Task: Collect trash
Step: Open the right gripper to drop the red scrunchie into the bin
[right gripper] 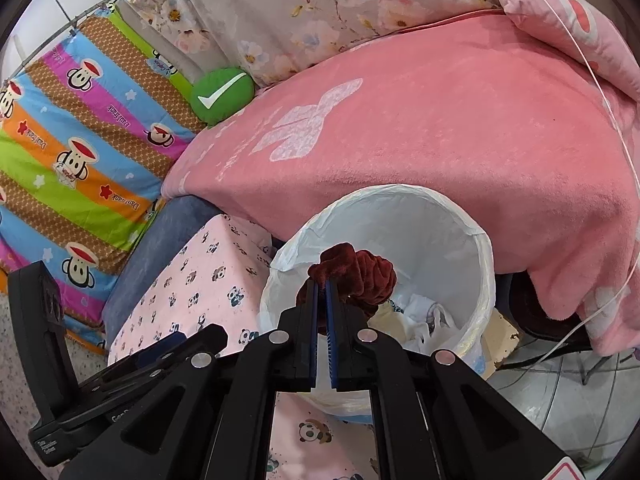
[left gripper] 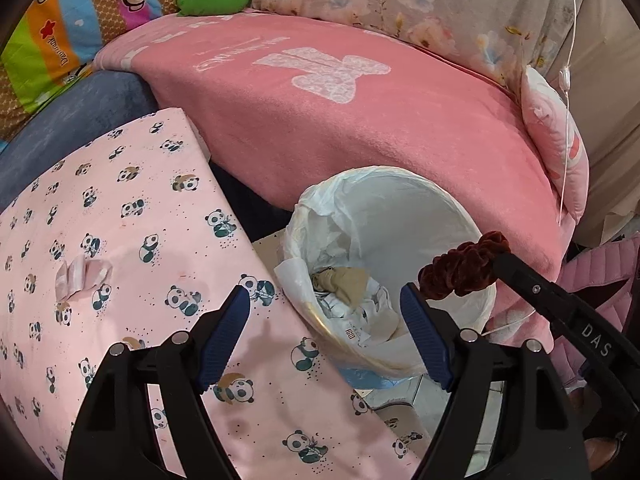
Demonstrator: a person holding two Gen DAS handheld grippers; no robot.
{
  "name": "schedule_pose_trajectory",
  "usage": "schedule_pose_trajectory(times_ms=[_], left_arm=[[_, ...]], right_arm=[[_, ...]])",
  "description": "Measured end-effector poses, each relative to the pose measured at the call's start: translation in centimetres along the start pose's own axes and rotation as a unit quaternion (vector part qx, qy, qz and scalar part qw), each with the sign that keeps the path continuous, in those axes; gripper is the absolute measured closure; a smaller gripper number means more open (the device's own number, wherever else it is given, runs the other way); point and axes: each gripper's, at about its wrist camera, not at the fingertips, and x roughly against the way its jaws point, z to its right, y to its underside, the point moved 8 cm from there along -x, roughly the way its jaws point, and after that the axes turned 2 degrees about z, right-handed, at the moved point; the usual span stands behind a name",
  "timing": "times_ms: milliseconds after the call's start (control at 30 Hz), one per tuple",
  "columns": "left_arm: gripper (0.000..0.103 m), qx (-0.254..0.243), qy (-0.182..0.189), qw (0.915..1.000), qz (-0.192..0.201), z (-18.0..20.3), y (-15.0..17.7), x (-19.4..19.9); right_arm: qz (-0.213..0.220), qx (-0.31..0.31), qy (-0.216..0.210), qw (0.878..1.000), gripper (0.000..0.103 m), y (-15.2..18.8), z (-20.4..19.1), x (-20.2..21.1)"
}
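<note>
Your right hand-held gripper is clenched on the scrunchie, a soft, light velvet ring that squashes easily, so pinching one fold suffices. It hangs just over the bin, inside the rim. Your left hand-held gripper stands released and empty beside the bin.

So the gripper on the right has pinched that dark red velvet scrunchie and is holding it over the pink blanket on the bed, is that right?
Not quite. The right gripper is shut on the dark red scrunchie, but it hangs over the white-lined trash bin, not over the pink blanket behind it. The right wrist view shows this; in the left wrist view the scrunchie also sits above the bin's rim.
</note>
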Motion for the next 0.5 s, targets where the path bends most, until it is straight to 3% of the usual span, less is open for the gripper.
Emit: schedule_pose_trajectory(times_ms=[67,500], left_arm=[[0.029,0.002,-0.003,1.0,0.001,-0.5,0.2,0.2],[0.029,0.034,-0.022,0.9991,0.01,-4.9,1.2,1.9]], right_arm=[[-0.001,-0.004,0.001,1.0,0.091,0.2,-0.3,-0.1],[-0.023,0.033,-0.025,0.999,0.091,2.2,-4.9,-0.7]])
